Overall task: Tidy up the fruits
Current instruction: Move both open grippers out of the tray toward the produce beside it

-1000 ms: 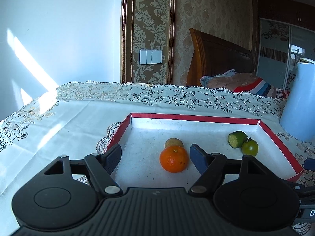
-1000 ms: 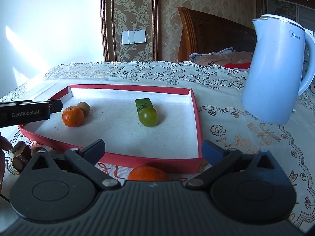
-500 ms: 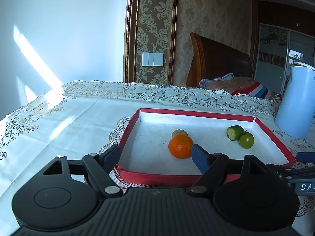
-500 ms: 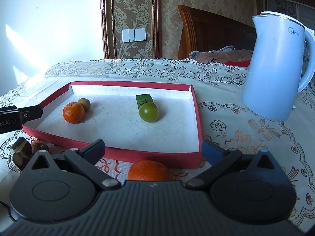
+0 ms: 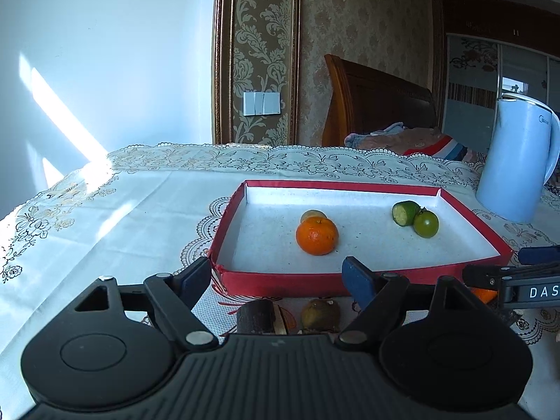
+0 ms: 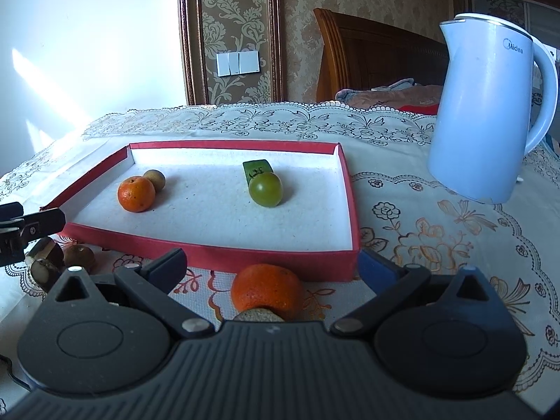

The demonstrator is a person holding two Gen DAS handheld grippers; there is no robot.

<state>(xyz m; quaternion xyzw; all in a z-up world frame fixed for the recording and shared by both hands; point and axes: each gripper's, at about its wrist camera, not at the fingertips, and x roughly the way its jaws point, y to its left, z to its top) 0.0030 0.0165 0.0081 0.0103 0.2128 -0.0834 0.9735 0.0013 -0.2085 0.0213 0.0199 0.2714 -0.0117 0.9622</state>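
A red-rimmed white tray (image 5: 469,217) holds an orange (image 5: 317,236), a small brown fruit (image 5: 313,215) behind it, a cut green piece (image 5: 405,212) and a round green fruit (image 5: 426,224). My left gripper (image 5: 276,280) is open and empty, just short of the tray's near wall. Below it on the cloth lie a dark brown piece (image 5: 255,316) and a brown fruit (image 5: 320,314). My right gripper (image 6: 273,266) is open, with a second orange (image 6: 267,292) lying loose on the cloth between its fingers, in front of the tray (image 6: 224,255). A small tan thing (image 6: 259,315) sits against that orange.
A pale blue kettle (image 6: 490,112) stands right of the tray on the lace tablecloth (image 5: 105,210). The left gripper's tip (image 6: 31,224) shows at the left edge of the right wrist view, above brown pieces (image 6: 45,262). A wooden bed stands beyond the table.
My left gripper has drawn back out of the tray, leaving the orange inside; the brown fruits before the tray now show. The right gripper has hardly moved.
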